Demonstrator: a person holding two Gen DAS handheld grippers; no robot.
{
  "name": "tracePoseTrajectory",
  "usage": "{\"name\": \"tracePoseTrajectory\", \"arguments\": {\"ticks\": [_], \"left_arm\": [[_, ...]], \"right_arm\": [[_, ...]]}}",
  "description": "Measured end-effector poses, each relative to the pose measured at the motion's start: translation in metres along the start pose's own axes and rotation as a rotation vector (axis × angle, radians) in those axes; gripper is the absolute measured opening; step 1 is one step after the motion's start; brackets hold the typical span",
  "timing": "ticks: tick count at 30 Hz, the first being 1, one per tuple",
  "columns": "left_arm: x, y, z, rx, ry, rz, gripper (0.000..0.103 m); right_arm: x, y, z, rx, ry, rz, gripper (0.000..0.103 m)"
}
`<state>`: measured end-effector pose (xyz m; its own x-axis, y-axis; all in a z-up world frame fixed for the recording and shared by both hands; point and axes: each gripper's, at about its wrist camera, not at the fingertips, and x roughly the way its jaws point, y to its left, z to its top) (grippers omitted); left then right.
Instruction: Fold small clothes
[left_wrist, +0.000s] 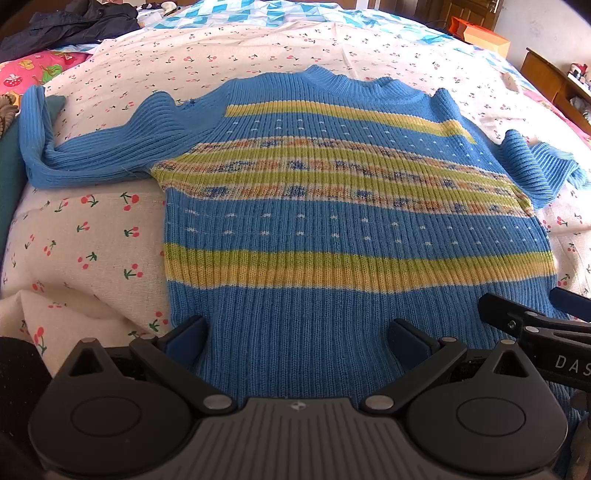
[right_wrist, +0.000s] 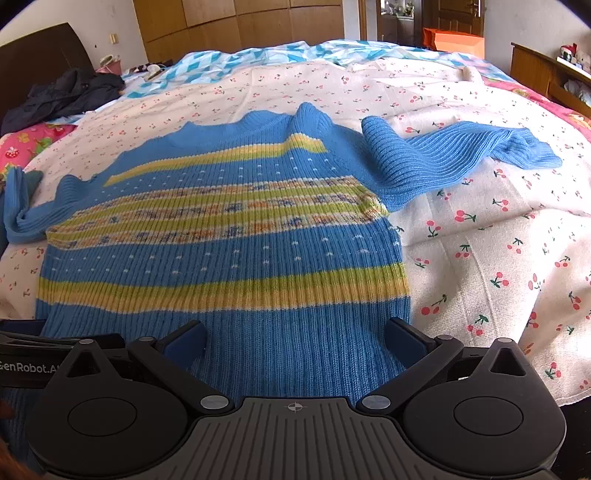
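A small blue knitted sweater (left_wrist: 332, 229) (right_wrist: 221, 251) with yellow, green and patterned stripes lies flat on the bed, neck away from me, both sleeves spread sideways. Its left sleeve (left_wrist: 92, 147) bends back on itself; its right sleeve (right_wrist: 454, 155) lies out to the right. My left gripper (left_wrist: 295, 343) is open over the hem's left part, with blue fingertips (left_wrist: 188, 341) on either side of the knit. My right gripper (right_wrist: 295, 343) is open over the hem's right corner. In the left wrist view the right gripper (left_wrist: 535, 317) shows at the right edge.
The bed is covered by a white cherry-print sheet (right_wrist: 480, 258). A dark jacket (right_wrist: 62, 96) lies at the far left by the headboard, with a blue-white quilt (right_wrist: 258, 59) behind. An orange box (right_wrist: 458, 38) and wooden furniture (right_wrist: 535, 70) stand beyond the far right.
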<state>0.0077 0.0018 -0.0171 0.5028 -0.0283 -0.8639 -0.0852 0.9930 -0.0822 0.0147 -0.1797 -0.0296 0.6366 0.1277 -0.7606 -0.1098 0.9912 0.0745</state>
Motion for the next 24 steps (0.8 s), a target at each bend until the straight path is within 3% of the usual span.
{"name": "tracePoseTrajectory", "arguments": {"ticks": [16, 24], "left_arm": [[-0.001, 0.000, 0.000, 0.000, -0.003, 0.001, 0.103], [-0.010, -0.002, 0.000, 0.015, -0.040, 0.001, 0.103]], "right_arm": [[0.001, -0.004, 0.001, 0.017, 0.002, 0.015, 0.103], [-0.014, -0.007, 0.004, 0.042, -0.068, 0.020, 0.103]]}}
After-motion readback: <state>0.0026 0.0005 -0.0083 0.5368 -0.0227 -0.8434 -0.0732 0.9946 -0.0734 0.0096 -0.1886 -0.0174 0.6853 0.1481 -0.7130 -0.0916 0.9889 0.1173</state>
